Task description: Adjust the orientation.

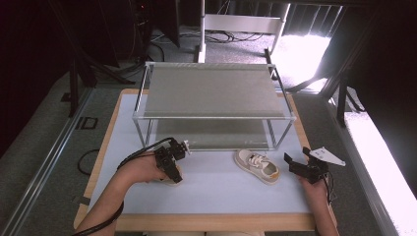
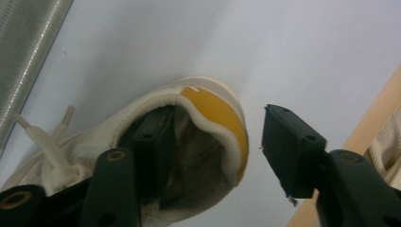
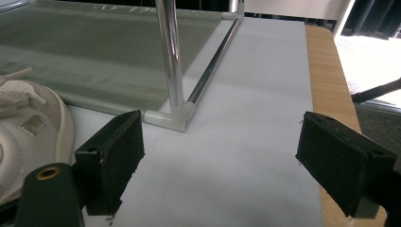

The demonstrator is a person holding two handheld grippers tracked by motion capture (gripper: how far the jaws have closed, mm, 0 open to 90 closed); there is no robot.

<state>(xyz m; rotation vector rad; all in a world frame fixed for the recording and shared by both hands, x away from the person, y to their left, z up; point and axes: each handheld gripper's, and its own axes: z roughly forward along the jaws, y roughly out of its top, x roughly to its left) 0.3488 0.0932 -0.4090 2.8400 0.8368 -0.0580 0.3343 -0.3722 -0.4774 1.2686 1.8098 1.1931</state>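
So the left gripper [image 2: 215, 142] is sitting right over the heel of a small cream-white leather sneaker with a mustard-yellow heel lining [image 2: 208, 111], at the near-left of the pale grey table mat [image 1: 216, 184]: one jaw is poking down inside the shoe opening, the other is hanging outside the heel, so the heel wall is lying between them with a gap on the outer side, not pinched yet. That shoe's long axis is running away from the heel toward the laces, and the left hand is clearly the nearer one. The right gripper [image 1: 298, 163] is idling with its jaws spread wide around nothing, just right of the matching second cream sneaker [image 1: 256, 166], in front of the two-tier metal-tube shoe rack [image 1: 215, 91].
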